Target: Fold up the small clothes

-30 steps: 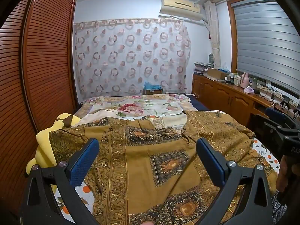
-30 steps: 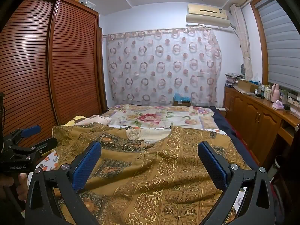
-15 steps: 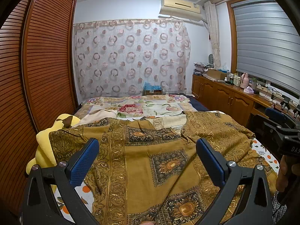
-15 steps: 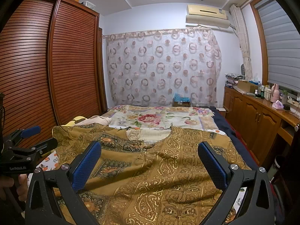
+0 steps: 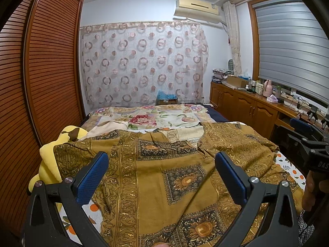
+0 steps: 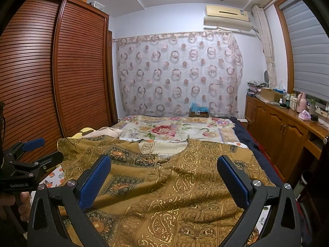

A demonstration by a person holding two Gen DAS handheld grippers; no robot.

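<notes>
The mustard-gold patterned cloth garment [image 5: 164,185] runs off the lower picture edge; it partly hides a yellow plush toy [image 5: 51,160] and the orange-print white bedsheet [image 5: 92,212].

I saw the bed [image 5: 287,162] under an orange-print sheet; the garment [image 5: 164,175] lay spread across it, a floral quilt [image 5: 156,119] beyond, a yellow plush [image 5: 49,160] at its left edge.

Louvred wardrobe [image 6: 51,78] along left wall. Circle-print curtain [image 6: 178,72] on far wall, AC unit [image 6: 227,18] above it. Floral bedspread [image 6: 174,129] on bed, yellow plush [image 5: 49,160] at its left edge. Wooden cabinets [image 6: 283,131] on the right, cluttered top; grey blind [image 5: 292,47] above.
</notes>
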